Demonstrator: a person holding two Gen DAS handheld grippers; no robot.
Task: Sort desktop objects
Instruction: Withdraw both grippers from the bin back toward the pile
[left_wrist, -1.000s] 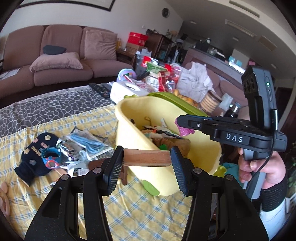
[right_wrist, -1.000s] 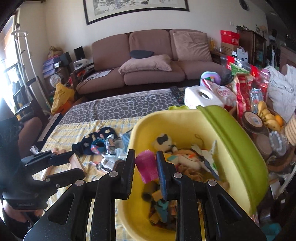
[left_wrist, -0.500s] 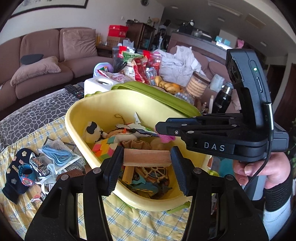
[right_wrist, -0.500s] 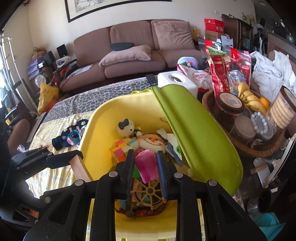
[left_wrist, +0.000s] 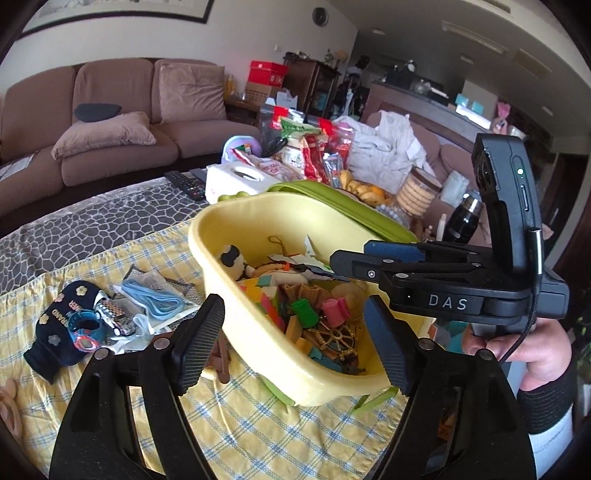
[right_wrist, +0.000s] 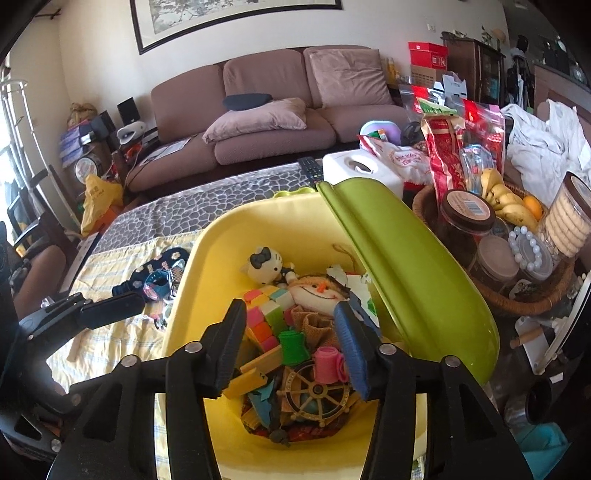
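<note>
Now hovering over the yellow bin (right_wrist: 295, 229), both sets of jaws opening with nothing between them.

Left gripper (left_wrist: 295, 339) and right gripper (right_wrist: 291, 347) spread above the bin's toy heap: pink roll (right_wrist: 328, 363), green roller (right_wrist: 293, 345), wooden block (right_wrist: 255, 371), colour cube (right_wrist: 264, 314), rag doll (right_wrist: 317, 291), ship's wheel (right_wrist: 317, 391). Probably light, soft, best pinched across the roll's middle. Left of the bin, dark mitten (left_wrist: 61, 325) and blue cord (left_wrist: 155, 301), limp, likely snag-prone.
</note>
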